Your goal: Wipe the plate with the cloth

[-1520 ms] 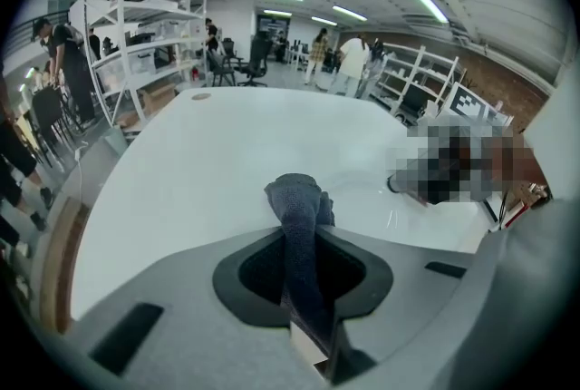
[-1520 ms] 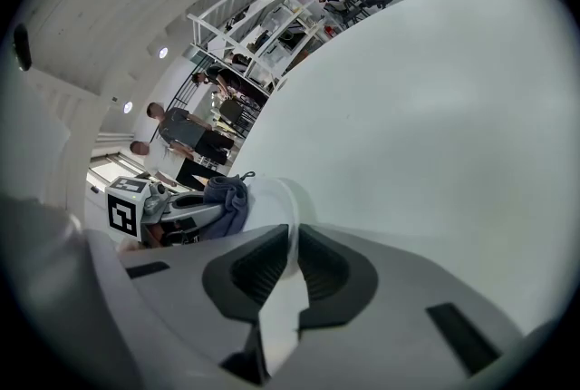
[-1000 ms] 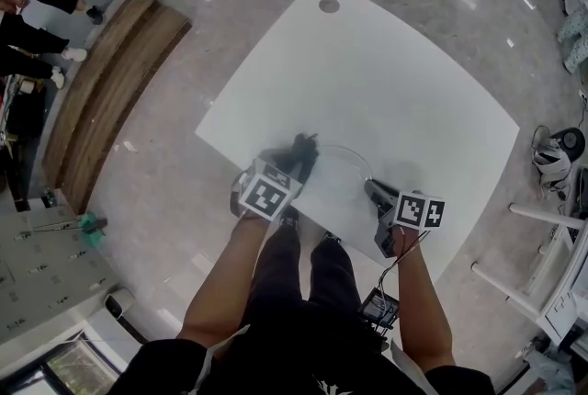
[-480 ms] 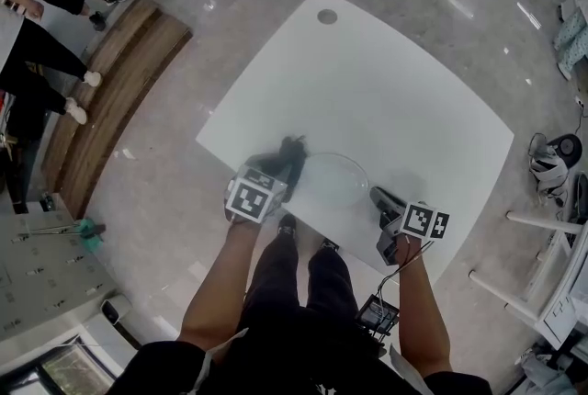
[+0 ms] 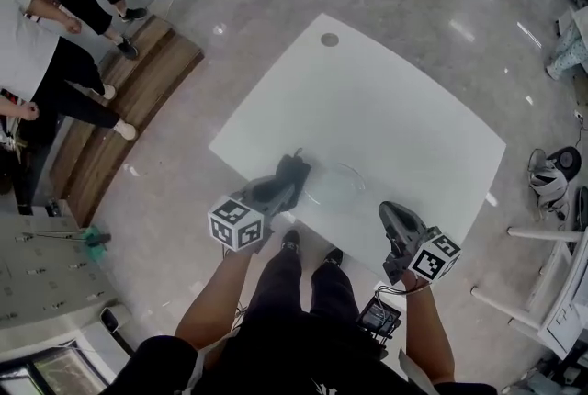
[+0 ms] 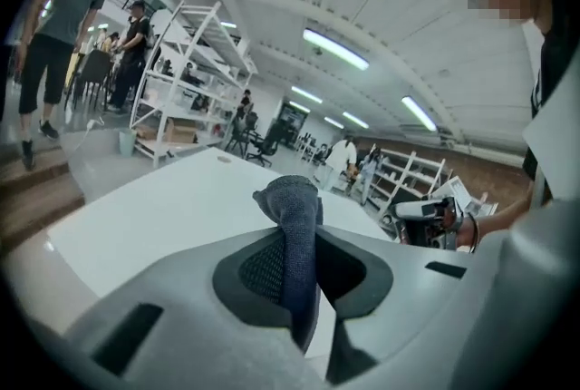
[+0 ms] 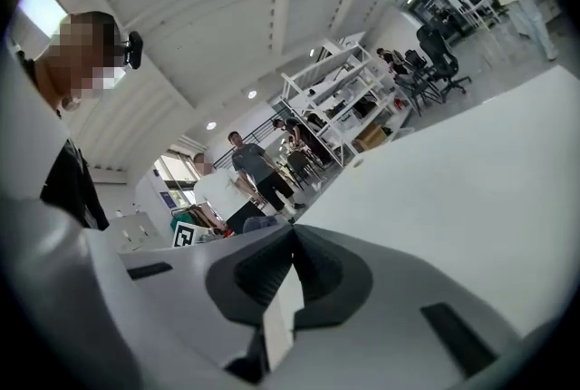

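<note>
- The left gripper has its fingers clamped tight on a dark knitted cloth, soft and limp, folded upward just beside the plate.
- The plate, shallow clear glass, lies near the front edge of the white counter; it is likely slippery and breakable, and best steadied at its rim.
- The right gripper has its fingers closed together on nothing.
</note>
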`<state>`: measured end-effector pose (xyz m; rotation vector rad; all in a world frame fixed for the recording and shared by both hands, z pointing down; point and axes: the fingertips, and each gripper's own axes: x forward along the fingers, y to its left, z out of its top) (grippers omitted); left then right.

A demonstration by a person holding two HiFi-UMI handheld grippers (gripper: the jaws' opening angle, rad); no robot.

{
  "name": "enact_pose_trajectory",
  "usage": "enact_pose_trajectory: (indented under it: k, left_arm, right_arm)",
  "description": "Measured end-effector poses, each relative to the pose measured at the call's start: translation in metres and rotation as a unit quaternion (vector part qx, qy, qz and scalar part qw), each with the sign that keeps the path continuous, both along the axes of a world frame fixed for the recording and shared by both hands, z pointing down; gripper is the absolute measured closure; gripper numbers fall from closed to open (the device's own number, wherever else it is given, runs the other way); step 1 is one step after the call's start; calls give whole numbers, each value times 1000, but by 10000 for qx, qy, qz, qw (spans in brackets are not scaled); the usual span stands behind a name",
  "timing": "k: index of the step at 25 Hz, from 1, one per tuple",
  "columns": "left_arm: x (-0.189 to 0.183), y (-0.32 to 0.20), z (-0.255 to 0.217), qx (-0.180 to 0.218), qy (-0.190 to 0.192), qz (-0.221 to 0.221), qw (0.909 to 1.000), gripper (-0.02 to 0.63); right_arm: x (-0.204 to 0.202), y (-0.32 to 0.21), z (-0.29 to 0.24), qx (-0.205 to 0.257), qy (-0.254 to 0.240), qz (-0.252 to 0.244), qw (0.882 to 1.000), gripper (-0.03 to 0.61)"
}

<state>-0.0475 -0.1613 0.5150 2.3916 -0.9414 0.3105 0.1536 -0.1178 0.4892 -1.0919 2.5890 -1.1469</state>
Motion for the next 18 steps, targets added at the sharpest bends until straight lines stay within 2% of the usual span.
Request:
enact_pose_trajectory:
  k: [2,4,9,14,18]
  left_arm:
    - [11,14,-13,-35,449,-34,9990,563]
    - [22,29,-24,-22,731,-18,9973,563]
    - [35,64,-54,270,828,255,9959,563]
    - [19,94,-80,508,930,232,9941,563]
    - [14,104,-92,652,1066,286,9917,563]
  right_arm:
    - [0,10,-13,194,1,-78,9998,574]
    - [0,18,-22,360,-2,-142,9993,574]
    - [-15,33,-48,762,-12,-417,9962,574]
    - [-36,51,-77,1154,46,-577,9916,574]
    - [-41,63,-94,1355,42,-487,9896,574]
